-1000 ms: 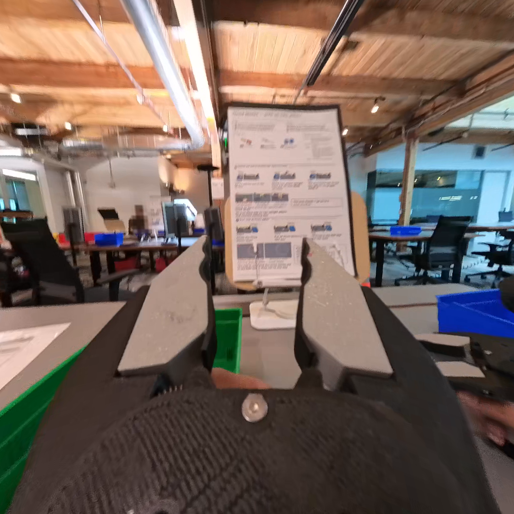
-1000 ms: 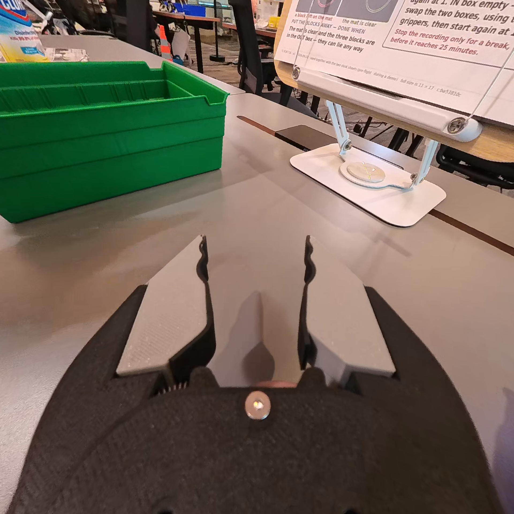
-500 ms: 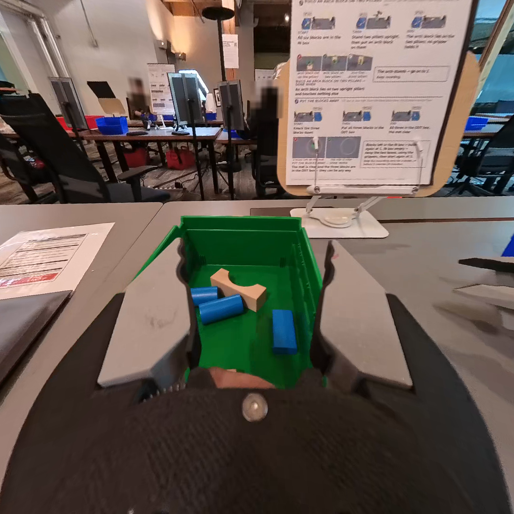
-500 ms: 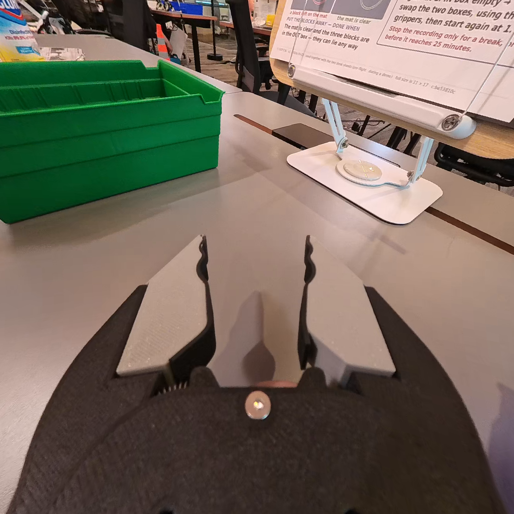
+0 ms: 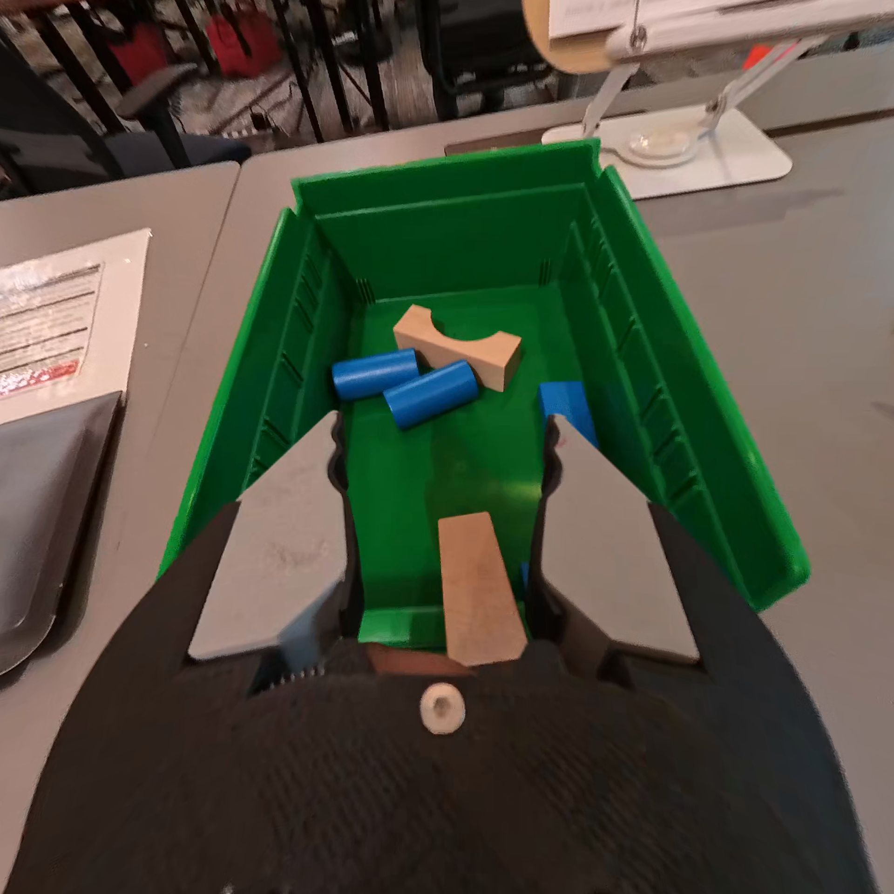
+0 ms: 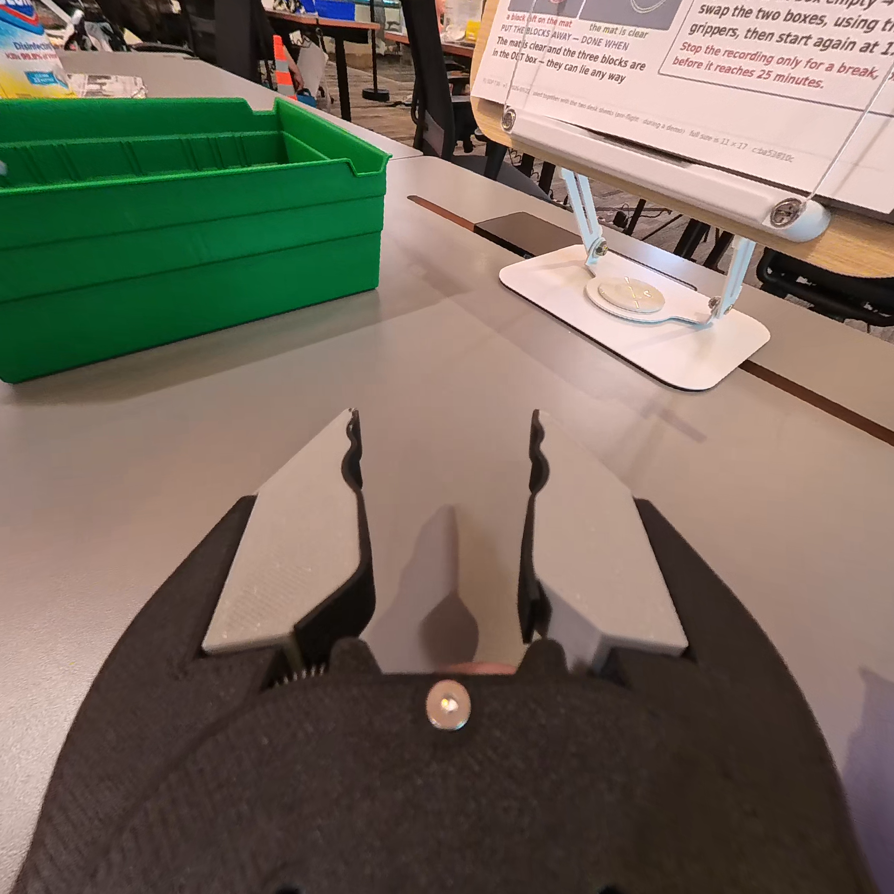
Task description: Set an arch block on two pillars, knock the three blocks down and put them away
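Note:
In the left wrist view my left gripper (image 5: 445, 421) is open and empty, tilted down over a green bin (image 5: 716, 464). Inside the bin lie a tan wooden arch block (image 5: 459, 346), two blue cylinders (image 5: 375, 379) (image 5: 430, 401) side by side, a blue rectangular block (image 5: 566, 406) partly behind my right finger, and a tan flat block (image 5: 479, 590) near the front wall. In the right wrist view my right gripper (image 6: 442, 416) is open and empty, low over the bare grey table (image 6: 459, 367), to the right of the green bin (image 6: 193, 261).
A white document stand (image 6: 633, 319) holding an instruction sheet stands behind the bin at the table's back edge (image 5: 677, 150). A laminated sheet (image 5: 48, 324) and a dark grey tray (image 5: 43, 522) lie left of the bin. Chairs and desks stand beyond the table. My right tips are about 30 cm from the tan flat block (image 5: 479, 590), my left tips only 7 cm.
My left gripper has tipped down from facing the room to looking into the green bin, and moved closer over it. The right gripper has barely moved.

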Motion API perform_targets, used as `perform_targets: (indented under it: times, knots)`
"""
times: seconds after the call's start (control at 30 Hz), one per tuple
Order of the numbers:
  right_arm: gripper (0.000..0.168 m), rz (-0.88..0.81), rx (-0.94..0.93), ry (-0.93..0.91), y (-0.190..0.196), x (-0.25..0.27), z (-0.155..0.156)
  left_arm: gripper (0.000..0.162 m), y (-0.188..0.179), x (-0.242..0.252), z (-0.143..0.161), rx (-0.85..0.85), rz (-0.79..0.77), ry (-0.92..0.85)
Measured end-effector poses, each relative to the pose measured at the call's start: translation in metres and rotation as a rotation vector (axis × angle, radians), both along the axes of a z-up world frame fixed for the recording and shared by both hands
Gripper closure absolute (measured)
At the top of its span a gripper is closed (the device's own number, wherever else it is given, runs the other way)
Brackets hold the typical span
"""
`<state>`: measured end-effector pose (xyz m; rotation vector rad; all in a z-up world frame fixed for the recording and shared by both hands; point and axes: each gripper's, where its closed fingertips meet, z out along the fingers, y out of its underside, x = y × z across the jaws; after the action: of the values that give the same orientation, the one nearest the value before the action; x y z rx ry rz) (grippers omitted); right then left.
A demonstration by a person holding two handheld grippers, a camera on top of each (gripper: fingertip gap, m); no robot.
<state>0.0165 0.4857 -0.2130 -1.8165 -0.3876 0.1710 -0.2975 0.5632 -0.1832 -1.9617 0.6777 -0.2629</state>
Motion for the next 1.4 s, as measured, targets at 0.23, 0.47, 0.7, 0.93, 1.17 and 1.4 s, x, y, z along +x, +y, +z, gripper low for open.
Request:
perform_targets:
  times: [0.23, 0.47, 0.7, 0.93, 1.17, 1.4]
  knots:
    - [0.101, 0.002, 0.000, -0.004, 0.000, -0.001, 0.000, 0.083, -0.020, -0.014, -0.016, -0.067, -0.041, 0.148]
    - [0.101, 0.012, 0.005, -0.017, -0.002, -0.004, 0.000, 0.092, -0.058, -0.035, -0.018, -0.113, -0.102, 0.244]
    - [0.101, 0.014, 0.012, -0.044, -0.004, -0.006, 0.000, 0.109, -0.071, -0.037, -0.056, -0.230, -0.168, 0.402]
    - [0.102, 0.018, 0.005, -0.051, -0.003, -0.006, -0.002, 0.130, -0.048, -0.040, -0.028, -0.142, -0.086, 0.311]
    - [0.102, 0.025, 0.000, -0.059, -0.002, -0.008, -0.003, 0.131, 0.000, -0.046, 0.034, 0.253, 0.146, 0.211]
    - [0.102, 0.029, -0.002, -0.057, -0.002, -0.008, -0.004, 0.123, 0.003, -0.031, 0.016, 0.191, 0.099, 0.225]
